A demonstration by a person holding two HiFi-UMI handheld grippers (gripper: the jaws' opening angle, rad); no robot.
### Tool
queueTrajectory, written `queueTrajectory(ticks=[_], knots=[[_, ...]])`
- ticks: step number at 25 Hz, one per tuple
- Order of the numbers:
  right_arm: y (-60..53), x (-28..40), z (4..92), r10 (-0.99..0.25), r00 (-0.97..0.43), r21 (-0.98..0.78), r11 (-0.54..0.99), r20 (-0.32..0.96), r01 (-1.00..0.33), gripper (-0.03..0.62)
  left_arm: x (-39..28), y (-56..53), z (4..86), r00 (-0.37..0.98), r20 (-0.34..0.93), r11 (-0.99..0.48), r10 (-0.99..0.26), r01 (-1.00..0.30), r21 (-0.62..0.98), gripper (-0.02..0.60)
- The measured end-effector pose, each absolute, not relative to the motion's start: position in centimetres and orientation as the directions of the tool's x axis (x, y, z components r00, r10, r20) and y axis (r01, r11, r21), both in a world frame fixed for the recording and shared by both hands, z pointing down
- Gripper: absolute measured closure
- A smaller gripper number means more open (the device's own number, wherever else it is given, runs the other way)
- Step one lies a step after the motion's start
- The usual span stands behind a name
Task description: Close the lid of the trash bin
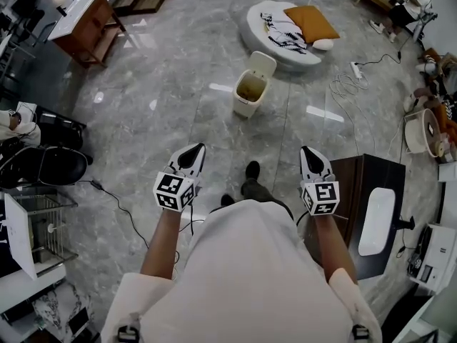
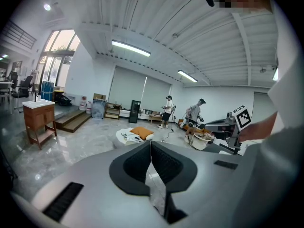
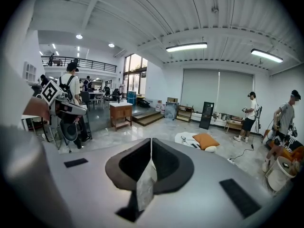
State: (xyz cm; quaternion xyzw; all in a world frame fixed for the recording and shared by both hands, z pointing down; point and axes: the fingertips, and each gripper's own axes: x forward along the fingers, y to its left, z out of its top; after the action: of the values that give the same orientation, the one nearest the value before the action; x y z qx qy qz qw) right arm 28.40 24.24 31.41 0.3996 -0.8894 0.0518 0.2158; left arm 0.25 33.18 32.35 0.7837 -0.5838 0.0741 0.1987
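Note:
The trash bin (image 1: 250,86) is a small cream bin on the grey marble floor, well ahead of me. Its lid (image 1: 262,63) is tipped up and back, so the inside shows. In the head view both grippers are held out at waist height, far short of the bin. My left gripper (image 1: 193,151) points toward it with jaws together and nothing between them. My right gripper (image 1: 309,152) is shut the same way and also empty. In the left gripper view (image 2: 150,145) and the right gripper view (image 3: 151,142) the closed jaws hide the bin.
A round white floor cushion (image 1: 268,21) with an orange pillow (image 1: 311,23) lies just beyond the bin. A dark cabinet with a white basin (image 1: 375,220) stands close on my right. Cables (image 1: 347,84) trail at right, a wire cage (image 1: 37,227) stands at left, and people (image 3: 249,115) are at the far wall.

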Motion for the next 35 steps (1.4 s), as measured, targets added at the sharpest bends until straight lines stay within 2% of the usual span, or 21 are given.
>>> queueTrajectory(ticks=[11, 35], knots=[[17.7, 27.0, 32.5, -0.651, -0.622, 0.054, 0.709, 0.436, -0.703, 0.563, 0.2, 27.6, 32.4, 0.286, 0.347, -0.218, -0.893, -0.950, 0.222, 0.563], [4.0, 25.9, 36.9, -0.523, -0.709, -0.018, 0.799, 0.473, -0.601, 0.563, 1.6, 16.2, 34.7, 0.162, 0.460, -0.105, -0.873, -0.984, 0.146, 0.563]])
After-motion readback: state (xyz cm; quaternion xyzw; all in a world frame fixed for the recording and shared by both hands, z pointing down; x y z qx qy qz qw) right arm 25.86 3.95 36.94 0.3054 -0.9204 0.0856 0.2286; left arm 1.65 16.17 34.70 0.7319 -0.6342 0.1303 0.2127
